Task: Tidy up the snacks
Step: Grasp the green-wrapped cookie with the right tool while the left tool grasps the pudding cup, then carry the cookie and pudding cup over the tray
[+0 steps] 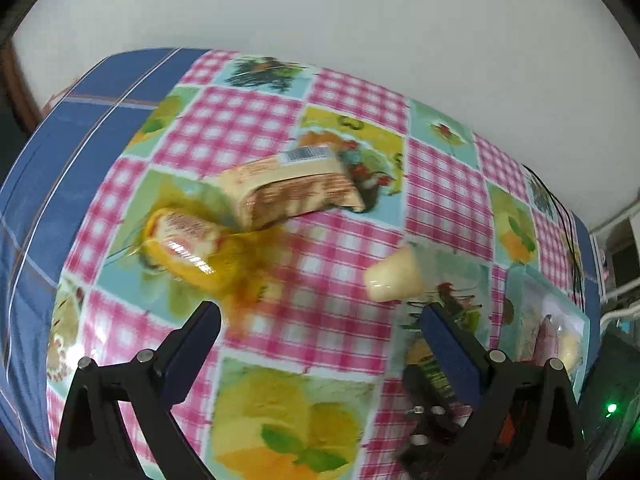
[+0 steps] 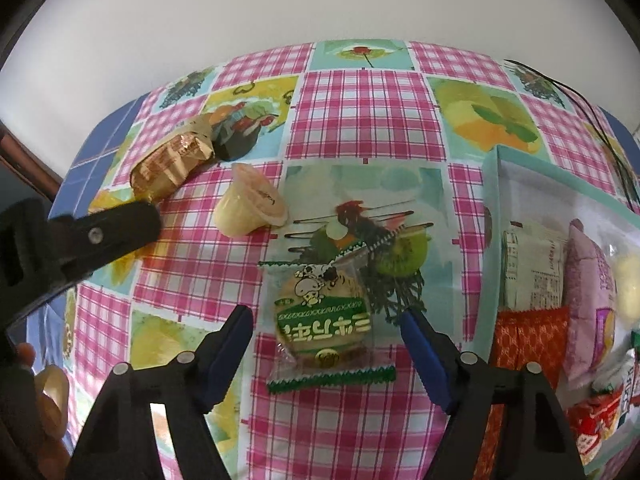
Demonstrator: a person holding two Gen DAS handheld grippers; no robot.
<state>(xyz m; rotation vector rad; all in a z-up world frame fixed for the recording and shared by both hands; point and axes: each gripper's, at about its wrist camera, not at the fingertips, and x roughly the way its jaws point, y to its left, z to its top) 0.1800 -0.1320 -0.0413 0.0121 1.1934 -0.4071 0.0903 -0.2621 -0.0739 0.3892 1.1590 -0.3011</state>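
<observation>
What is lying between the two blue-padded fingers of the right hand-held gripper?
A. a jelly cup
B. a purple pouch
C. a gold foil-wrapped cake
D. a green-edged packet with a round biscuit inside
D: in the right wrist view the green-edged biscuit packet lies on the tablecloth between the fingers of the right hand-held gripper, whose pads stand clear of it; the jelly cup lies farther off.

Tablecloth (image 2: 360, 120): showing pink checks and fruit squares.
Biscuit wrapper (image 2: 324, 316): showing green with white lettering.
Jelly cup (image 2: 250, 208): looking pale yellow.
Box (image 2: 491, 240): showing mint-green rim.
Finger pads (image 2: 424, 356): showing blue.
</observation>
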